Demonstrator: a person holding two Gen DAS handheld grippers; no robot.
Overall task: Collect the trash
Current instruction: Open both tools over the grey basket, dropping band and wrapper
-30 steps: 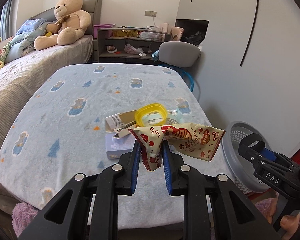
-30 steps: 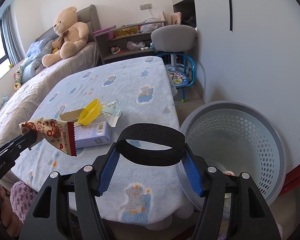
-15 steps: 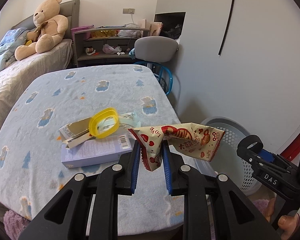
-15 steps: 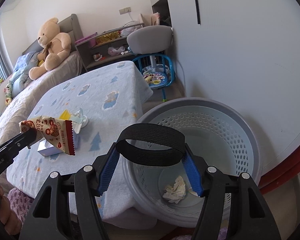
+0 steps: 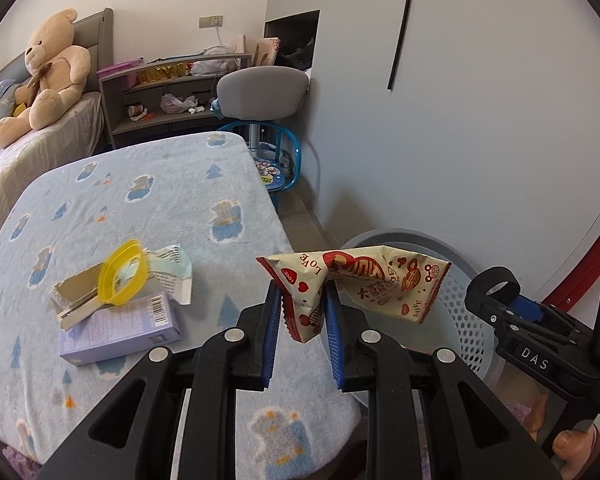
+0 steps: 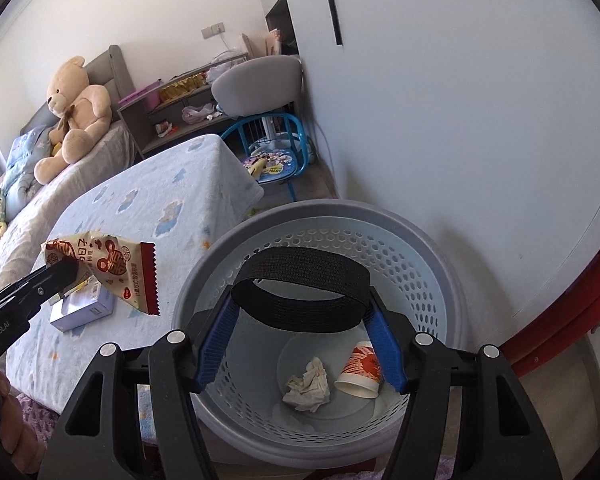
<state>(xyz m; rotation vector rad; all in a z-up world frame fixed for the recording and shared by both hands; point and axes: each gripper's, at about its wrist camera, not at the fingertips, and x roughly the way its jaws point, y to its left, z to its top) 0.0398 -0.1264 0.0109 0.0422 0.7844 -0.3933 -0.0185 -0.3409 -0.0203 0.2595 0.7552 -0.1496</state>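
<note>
My left gripper (image 5: 300,300) is shut on a red-and-cream snack wrapper (image 5: 380,284), held in the air past the right edge of the table, beside the basket. In the right wrist view the same wrapper (image 6: 112,268) hangs left of the basket rim. My right gripper (image 6: 300,300) is shut on a black elastic band (image 6: 300,276), stretched between its blue pads above the grey perforated basket (image 6: 420,248). Inside the basket lie a crumpled tissue (image 6: 308,386) and a paper cup (image 6: 360,368). A purple box (image 5: 120,328), a yellow lid (image 5: 122,276) and torn paper (image 5: 172,268) sit on the table.
The table (image 5: 140,208) wears a blue blanket with a bear print. A blue child's chair (image 5: 276,168) and a grey chair (image 5: 260,92) stand behind it by the white wall. A bed with a teddy bear (image 5: 44,76) is at the far left, beside a cluttered shelf (image 5: 168,92).
Both grippers have swung right, away from the table's middle and towards the basket. The right gripper with the band now hangs over the basket's opening, and its contents have come into view.
</note>
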